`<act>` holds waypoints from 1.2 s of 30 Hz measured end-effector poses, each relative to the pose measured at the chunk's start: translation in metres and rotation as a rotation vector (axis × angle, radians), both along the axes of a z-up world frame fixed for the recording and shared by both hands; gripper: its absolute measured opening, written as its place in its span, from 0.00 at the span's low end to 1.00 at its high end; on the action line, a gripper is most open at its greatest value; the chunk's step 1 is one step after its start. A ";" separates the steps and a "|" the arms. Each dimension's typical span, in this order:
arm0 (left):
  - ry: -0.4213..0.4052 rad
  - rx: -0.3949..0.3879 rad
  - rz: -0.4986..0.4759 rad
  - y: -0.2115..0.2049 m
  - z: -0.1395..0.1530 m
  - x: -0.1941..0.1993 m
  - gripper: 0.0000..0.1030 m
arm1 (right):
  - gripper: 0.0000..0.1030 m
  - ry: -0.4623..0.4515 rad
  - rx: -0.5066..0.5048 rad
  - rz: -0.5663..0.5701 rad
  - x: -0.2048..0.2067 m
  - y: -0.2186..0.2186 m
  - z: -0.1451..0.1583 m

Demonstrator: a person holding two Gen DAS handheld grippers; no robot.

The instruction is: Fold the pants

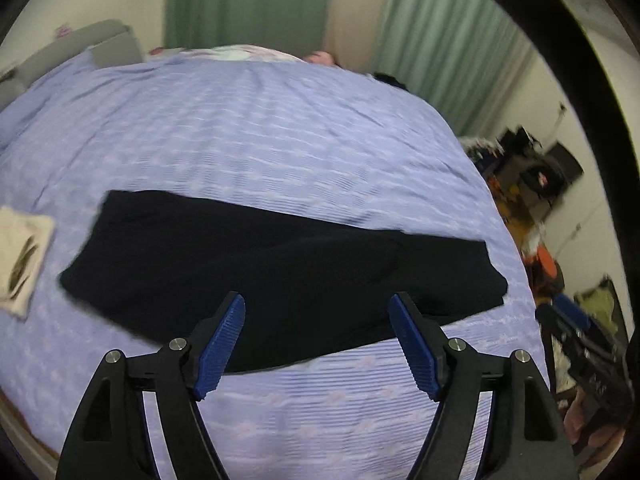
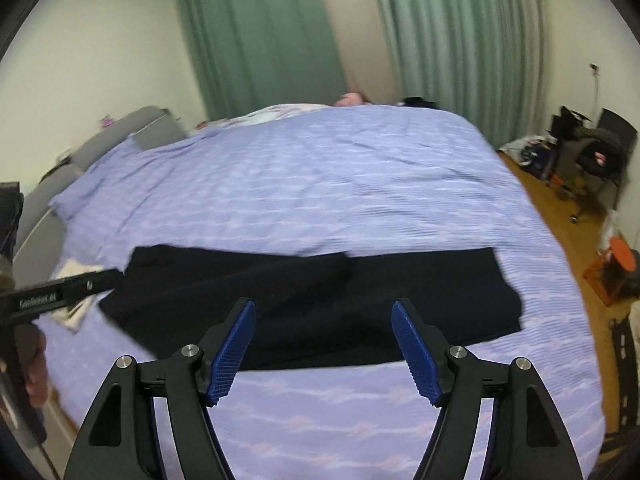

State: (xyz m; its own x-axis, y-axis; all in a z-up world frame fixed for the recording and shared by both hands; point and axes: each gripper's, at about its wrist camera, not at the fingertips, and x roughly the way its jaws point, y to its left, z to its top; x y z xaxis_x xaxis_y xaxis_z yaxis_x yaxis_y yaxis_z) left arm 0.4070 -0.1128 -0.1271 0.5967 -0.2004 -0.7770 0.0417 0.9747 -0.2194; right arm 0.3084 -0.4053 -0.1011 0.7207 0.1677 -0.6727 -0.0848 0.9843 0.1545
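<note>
Black pants (image 1: 260,268) lie flat across the near part of a bed, stretched left to right. They also show in the right wrist view (image 2: 312,304). My left gripper (image 1: 318,344) is open and empty, held above the pants' near edge. My right gripper (image 2: 324,350) is open and empty, also above the near edge. The right gripper's body shows at the right edge of the left wrist view (image 1: 588,356). The left gripper's body shows at the left edge of the right wrist view (image 2: 44,300).
The bed has a lilac cover (image 1: 260,140). A cream folded cloth (image 1: 20,260) lies left of the pants. A grey headboard (image 2: 120,136) is at the far left. Green curtains (image 2: 260,32) hang behind. Clutter and an orange box (image 2: 612,268) stand on the wooden floor at right.
</note>
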 end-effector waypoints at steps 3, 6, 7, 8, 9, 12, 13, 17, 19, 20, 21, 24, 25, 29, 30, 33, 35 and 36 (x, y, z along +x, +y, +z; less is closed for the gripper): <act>-0.044 0.023 0.030 0.054 0.004 -0.017 0.75 | 0.69 0.008 0.054 0.022 -0.013 0.049 0.005; -0.081 0.053 0.017 0.105 0.004 -0.031 0.75 | 0.69 0.033 0.082 0.019 -0.021 0.098 0.004; -0.088 0.066 0.002 0.125 0.003 -0.034 0.75 | 0.69 0.039 0.079 0.010 -0.024 0.115 0.003; -0.090 0.078 -0.005 0.139 0.003 -0.039 0.75 | 0.69 0.055 0.072 -0.006 -0.025 0.133 0.001; -0.091 0.084 -0.012 0.157 0.001 -0.040 0.75 | 0.69 0.074 0.073 -0.022 -0.027 0.148 0.000; -0.099 0.081 -0.033 0.218 -0.006 -0.043 0.75 | 0.69 0.107 0.091 -0.073 -0.031 0.193 -0.005; -0.100 0.079 -0.039 0.237 -0.008 -0.043 0.75 | 0.69 0.115 0.092 -0.084 -0.032 0.208 -0.006; -0.097 0.067 -0.094 0.289 -0.026 -0.021 0.75 | 0.69 0.134 0.075 -0.115 -0.029 0.266 -0.014; -0.101 0.072 -0.129 0.312 -0.038 -0.004 0.75 | 0.69 0.142 0.066 -0.119 -0.022 0.285 -0.019; -0.102 0.074 -0.148 0.319 -0.043 0.006 0.75 | 0.69 0.144 0.060 -0.118 -0.016 0.297 -0.022; -0.100 0.074 -0.166 0.329 -0.050 0.018 0.75 | 0.69 0.146 0.055 -0.118 -0.010 0.305 -0.025; -0.076 0.051 -0.229 0.344 -0.070 0.057 0.75 | 0.69 0.164 0.045 -0.117 0.015 0.330 -0.038; -0.063 0.055 -0.243 0.346 -0.079 0.073 0.75 | 0.69 0.168 0.049 -0.113 0.025 0.337 -0.043; -0.026 0.066 -0.289 0.352 -0.114 0.125 0.74 | 0.69 0.195 0.051 -0.109 0.067 0.365 -0.069; -0.009 0.063 -0.294 0.355 -0.125 0.140 0.74 | 0.69 0.205 0.056 -0.109 0.078 0.370 -0.077; 0.051 0.042 -0.266 0.362 -0.159 0.182 0.72 | 0.69 0.244 0.075 -0.112 0.104 0.384 -0.099; 0.081 0.027 -0.240 0.366 -0.178 0.203 0.70 | 0.69 0.272 0.091 -0.114 0.119 0.395 -0.114; 0.093 0.014 -0.227 0.368 -0.186 0.213 0.68 | 0.69 0.285 0.096 -0.117 0.124 0.399 -0.121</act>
